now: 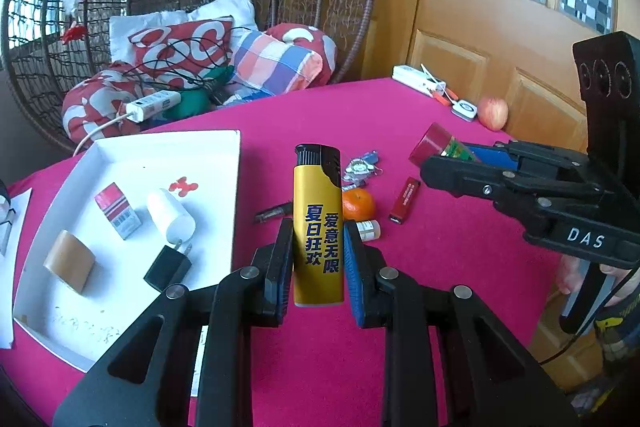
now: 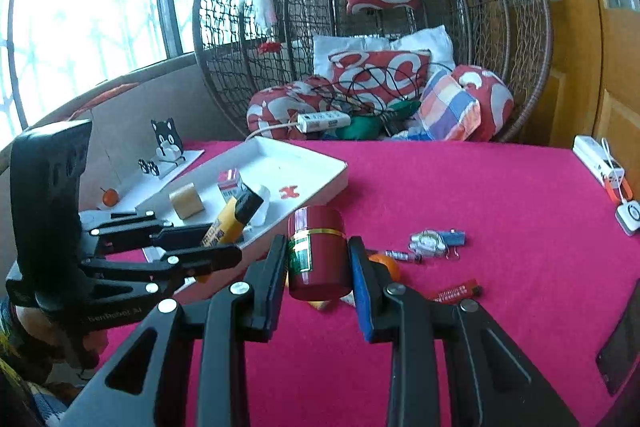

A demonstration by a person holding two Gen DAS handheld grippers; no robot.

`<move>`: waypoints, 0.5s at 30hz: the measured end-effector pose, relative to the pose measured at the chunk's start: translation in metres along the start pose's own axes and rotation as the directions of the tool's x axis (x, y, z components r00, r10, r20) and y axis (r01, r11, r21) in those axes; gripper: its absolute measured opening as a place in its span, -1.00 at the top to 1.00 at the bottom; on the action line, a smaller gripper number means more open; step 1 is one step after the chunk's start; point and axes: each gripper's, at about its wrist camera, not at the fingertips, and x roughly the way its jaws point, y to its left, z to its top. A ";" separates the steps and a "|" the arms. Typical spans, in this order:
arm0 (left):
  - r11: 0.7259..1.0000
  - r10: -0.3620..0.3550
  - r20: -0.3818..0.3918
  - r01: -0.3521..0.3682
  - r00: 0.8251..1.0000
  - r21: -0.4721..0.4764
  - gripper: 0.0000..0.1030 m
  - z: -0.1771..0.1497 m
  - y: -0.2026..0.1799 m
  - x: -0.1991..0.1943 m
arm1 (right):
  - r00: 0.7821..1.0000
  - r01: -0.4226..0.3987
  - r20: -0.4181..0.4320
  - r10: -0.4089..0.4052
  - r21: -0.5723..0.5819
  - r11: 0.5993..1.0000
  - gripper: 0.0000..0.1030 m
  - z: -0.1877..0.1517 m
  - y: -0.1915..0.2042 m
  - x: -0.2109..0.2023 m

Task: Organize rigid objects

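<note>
a magenta cloth-covered table (image 1: 440,267) is carrying a white rectangular tray (image 1: 224,155) on its left side, holding a tan block (image 1: 69,261), a white cylinder (image 1: 170,214), a red-and-white small box (image 1: 118,211) and a black plug (image 1: 168,267). the right gripper (image 2: 318,263) is clamping a dark red cylindrical tin with a gold band (image 2: 318,251) above the cloth, near the tray's edge. the left gripper (image 1: 318,259) is squeezing an upright yellow lighter with a black cap (image 1: 318,223), lifted clear of the table. a small orange tangerine (image 1: 358,205) is lying beside a slim red lighter (image 1: 405,200).

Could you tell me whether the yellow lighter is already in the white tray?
Not yet: the yellow lighter is clamped in the left gripper, outside the white tray.
</note>
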 end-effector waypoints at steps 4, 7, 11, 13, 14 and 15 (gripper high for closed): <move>1.000 0.021 0.018 -0.021 1.000 -0.020 0.56 -0.001 0.009 -0.008 | 1.000 -0.005 0.012 0.006 -0.013 1.000 0.43 0.009 0.008 0.003; 0.999 0.034 0.033 -0.033 0.999 -0.037 0.56 -0.001 0.017 -0.015 | 1.000 -0.008 0.015 0.009 -0.020 1.000 0.43 0.014 0.012 0.005; 0.997 0.051 0.053 -0.048 0.997 -0.063 0.56 -0.003 0.028 -0.024 | 1.000 -0.017 0.021 0.018 -0.033 0.999 0.43 0.022 0.020 0.009; 0.995 0.062 0.063 -0.057 0.996 -0.077 0.56 -0.003 0.034 -0.028 | 0.999 -0.022 0.026 0.023 -0.044 0.999 0.43 0.027 0.025 0.010; 0.995 0.066 0.067 -0.060 0.996 -0.084 0.56 -0.003 0.037 -0.030 | 0.999 -0.024 0.028 0.025 -0.050 0.998 0.43 0.028 0.027 0.010; 0.994 0.071 0.070 -0.065 0.995 -0.091 0.56 -0.004 0.040 -0.032 | 0.999 -0.027 0.029 0.028 -0.054 0.998 0.43 0.030 0.030 0.011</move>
